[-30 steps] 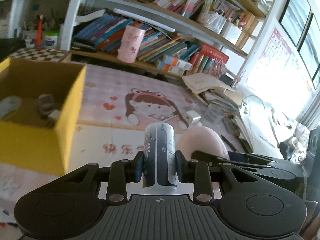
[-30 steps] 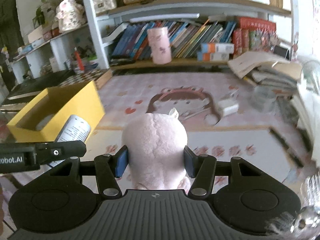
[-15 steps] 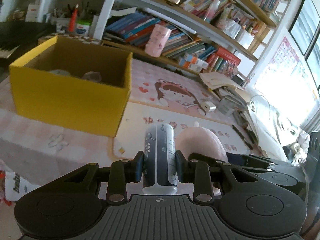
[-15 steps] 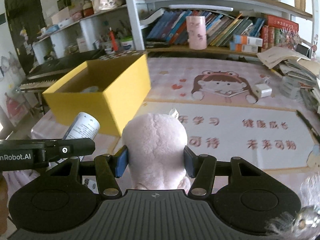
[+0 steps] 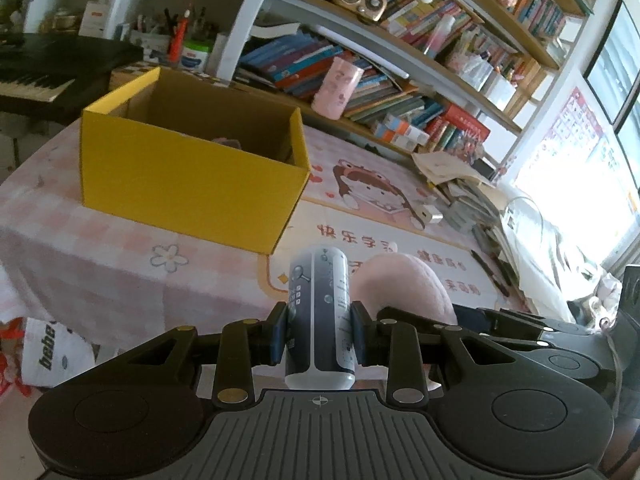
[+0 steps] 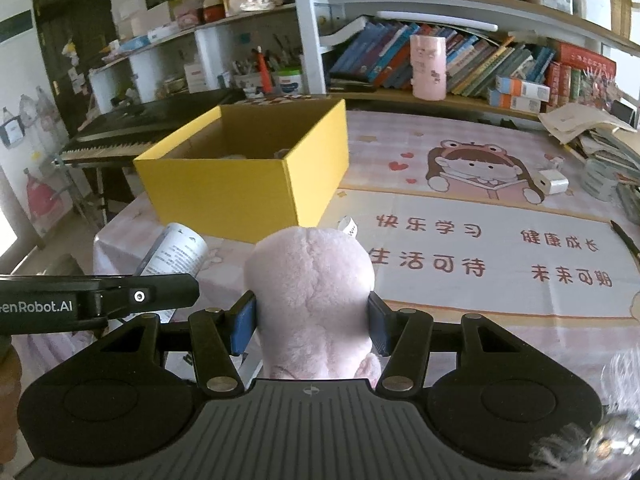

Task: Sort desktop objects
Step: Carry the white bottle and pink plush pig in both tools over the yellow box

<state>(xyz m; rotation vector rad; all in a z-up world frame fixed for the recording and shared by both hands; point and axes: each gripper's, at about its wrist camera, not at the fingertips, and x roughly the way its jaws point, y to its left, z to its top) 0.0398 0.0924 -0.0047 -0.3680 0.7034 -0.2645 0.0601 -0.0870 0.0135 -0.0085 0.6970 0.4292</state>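
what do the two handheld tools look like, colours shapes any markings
Both are matte black plastic. The left tool and right tool each have a ribbed base plate with a small crosshair mark, two round discs at its sides, linkage arms with brass-coloured pivots, and blue finger pads. White "enRobot.AI" lettering runs along the left one's side.

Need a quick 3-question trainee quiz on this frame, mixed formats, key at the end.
1. True or false: the left gripper is shut on the pink plush toy.
2. Which does the right gripper hold? A) the bottle B) the pink plush toy C) the white charger
3. Fill in: the yellow box stands on the table with its top ____.

Key: 1 false, it clamps the bottle; 2 B; 3 open.
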